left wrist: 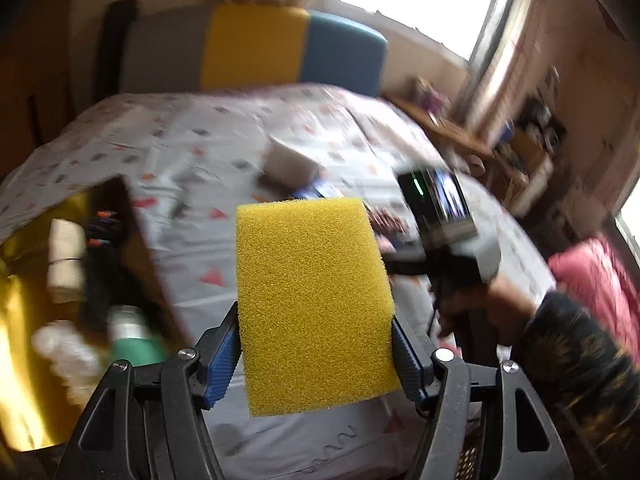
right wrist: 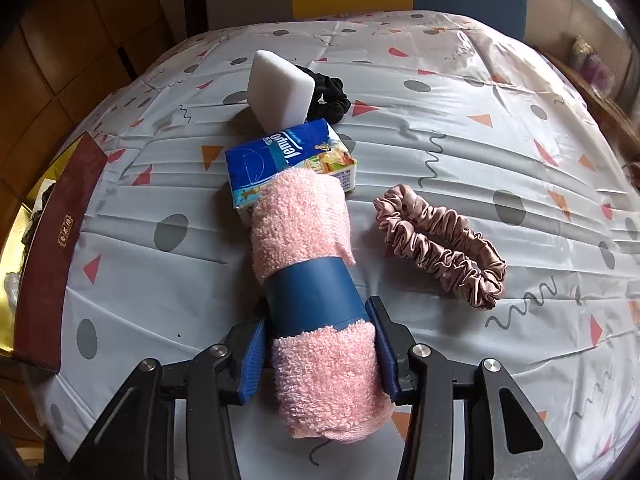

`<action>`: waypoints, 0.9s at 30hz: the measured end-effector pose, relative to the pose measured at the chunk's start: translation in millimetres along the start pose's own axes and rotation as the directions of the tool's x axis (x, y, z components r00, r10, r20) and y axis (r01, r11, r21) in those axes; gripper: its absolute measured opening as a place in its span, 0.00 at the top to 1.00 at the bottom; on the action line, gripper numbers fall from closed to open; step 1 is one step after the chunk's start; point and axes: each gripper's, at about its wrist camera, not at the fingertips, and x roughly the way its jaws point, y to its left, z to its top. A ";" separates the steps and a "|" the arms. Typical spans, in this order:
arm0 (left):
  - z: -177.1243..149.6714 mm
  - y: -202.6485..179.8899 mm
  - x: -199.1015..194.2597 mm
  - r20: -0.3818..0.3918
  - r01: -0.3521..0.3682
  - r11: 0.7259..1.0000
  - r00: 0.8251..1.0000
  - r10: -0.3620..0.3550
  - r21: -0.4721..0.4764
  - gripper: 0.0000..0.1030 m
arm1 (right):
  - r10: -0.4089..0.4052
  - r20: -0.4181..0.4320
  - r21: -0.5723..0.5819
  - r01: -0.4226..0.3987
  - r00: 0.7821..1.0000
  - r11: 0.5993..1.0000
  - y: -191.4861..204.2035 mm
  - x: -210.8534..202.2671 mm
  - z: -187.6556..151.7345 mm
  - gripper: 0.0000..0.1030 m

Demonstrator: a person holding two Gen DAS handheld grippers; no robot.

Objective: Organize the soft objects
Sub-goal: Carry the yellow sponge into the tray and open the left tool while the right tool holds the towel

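Observation:
My left gripper (left wrist: 316, 350) is shut on a yellow sponge (left wrist: 310, 300) and holds it above the table. My right gripper (right wrist: 320, 354) is shut on a rolled pink towel (right wrist: 304, 220) with a blue paper band (right wrist: 314, 300). The towel's far end rests against a blue tissue pack (right wrist: 288, 156). A white sponge (right wrist: 278, 88) leans behind the pack. A black scrunchie (right wrist: 330, 94) lies beside it. A pink satin scrunchie (right wrist: 440, 246) lies on the cloth to the right. The right gripper also shows, blurred, in the left wrist view (left wrist: 440, 216).
The table carries a grey patterned cloth (right wrist: 440, 128). A gold-lined box with a dark red rim (right wrist: 52, 240) stands at the left edge; in the left wrist view it (left wrist: 24, 320) holds several blurred items. A multicoloured chair back (left wrist: 256, 48) is behind the table.

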 end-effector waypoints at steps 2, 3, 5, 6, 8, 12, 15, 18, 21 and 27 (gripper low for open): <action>6.3 27.6 -24.0 0.039 -0.035 0.997 0.999 0.038 -0.069 0.34 | -0.002 0.003 -0.002 0.002 1.000 1.000 -0.1 0.2 0.2 0.54; 8.8 40.7 -31.9 0.051 -0.059 0.994 0.997 0.064 -0.095 0.34 | -0.004 0.005 -0.004 0.004 1.000 1.000 -0.1 0.1 -0.6 0.54; 11.4 77.7 -47.8 0.062 -0.131 0.976 0.988 0.143 -0.174 0.34 | -0.009 0.007 -0.010 0.009 1.000 1.000 0.5 0.0 -0.6 0.54; 11.3 94.2 -51.7 0.056 -0.156 0.966 0.984 0.171 -0.208 0.34 | -0.011 0.008 -0.014 0.011 1.000 1.000 0.6 -0.2 -1.0 0.54; 9.2 137.4 -55.2 0.013 -0.219 0.924 0.972 0.235 -0.312 0.34 | -0.015 0.011 -0.017 0.015 1.000 1.000 1.6 -0.2 -1.0 0.54; 4.4 199.6 -48.2 -0.053 -0.332 0.850 0.938 0.341 -0.409 0.34 | -0.031 0.014 -0.034 0.031 0.999 0.999 4.8 0.5 -0.8 0.54; 5.0 237.0 -31.3 -0.112 -0.367 0.811 0.928 0.357 -0.456 0.34 | -0.038 0.014 -0.036 0.038 0.999 0.999 6.8 1.1 -0.1 0.54; 10.0 263.8 -12.0 -0.151 -0.417 0.781 0.907 0.394 -0.464 0.34 | -0.047 0.015 -0.045 0.047 0.999 0.998 8.8 2.1 0.6 0.54; 15.4 274.0 10.6 -0.185 -0.435 0.791 0.900 0.394 -0.431 0.34 | -0.049 0.018 -0.044 0.050 0.999 0.998 9.7 3.0 0.4 0.54; 23.0 282.5 55.7 -0.235 -0.410 0.840 0.909 0.345 -0.354 0.32 | -0.056 0.022 -0.048 0.057 0.998 0.997 10.7 3.7 0.5 0.54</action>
